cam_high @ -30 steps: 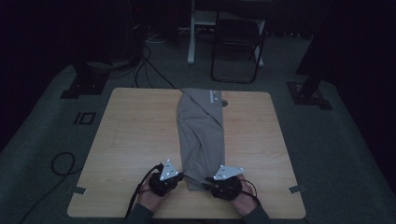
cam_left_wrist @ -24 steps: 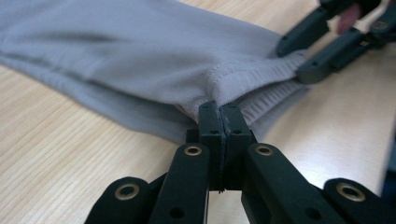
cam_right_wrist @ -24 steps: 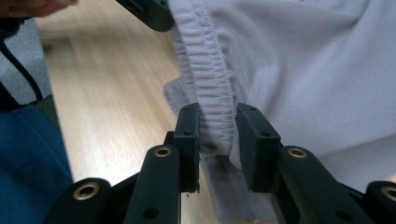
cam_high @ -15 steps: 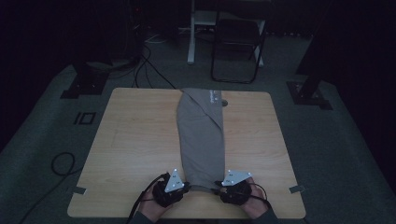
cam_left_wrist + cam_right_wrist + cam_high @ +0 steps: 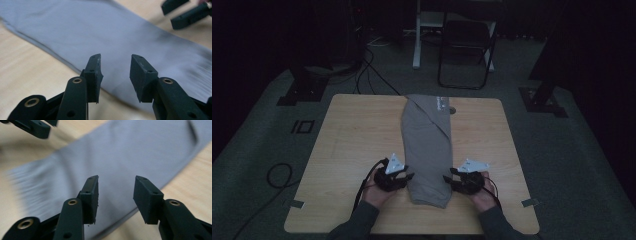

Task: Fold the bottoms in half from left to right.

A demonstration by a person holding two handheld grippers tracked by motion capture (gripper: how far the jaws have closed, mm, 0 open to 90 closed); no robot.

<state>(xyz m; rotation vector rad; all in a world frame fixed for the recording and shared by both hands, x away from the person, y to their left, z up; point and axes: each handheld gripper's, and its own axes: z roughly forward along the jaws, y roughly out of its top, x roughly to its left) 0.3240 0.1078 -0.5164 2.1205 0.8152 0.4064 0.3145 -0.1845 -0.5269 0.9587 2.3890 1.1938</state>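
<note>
A grey folded garment (image 5: 428,145) lies lengthwise down the middle of the wooden table (image 5: 352,135), a small label near its far end. My left gripper (image 5: 410,176) sits at the garment's near left edge, my right gripper (image 5: 447,179) at its near right edge, each pointing inward at the cloth. Both have just been opening, with nothing pinched between the pads. In the left gripper view the grey cloth (image 5: 112,37) lies beyond the open left gripper (image 5: 115,72), and the other gripper's jaws show at the top right. The right gripper view shows the cloth (image 5: 120,152) beyond the open right gripper (image 5: 115,195).
A dark folding chair (image 5: 464,50) and a white table leg (image 5: 417,35) stand behind the table. Black stand feet (image 5: 302,87) (image 5: 542,97) flank it on the floor, with cables (image 5: 277,175) trailing at the left. Bare wood lies on both sides of the garment.
Both grippers pulled back toward the near edge, then came forward and apart to the garment's two sides. Their jaws have let go of the cloth and opened.
</note>
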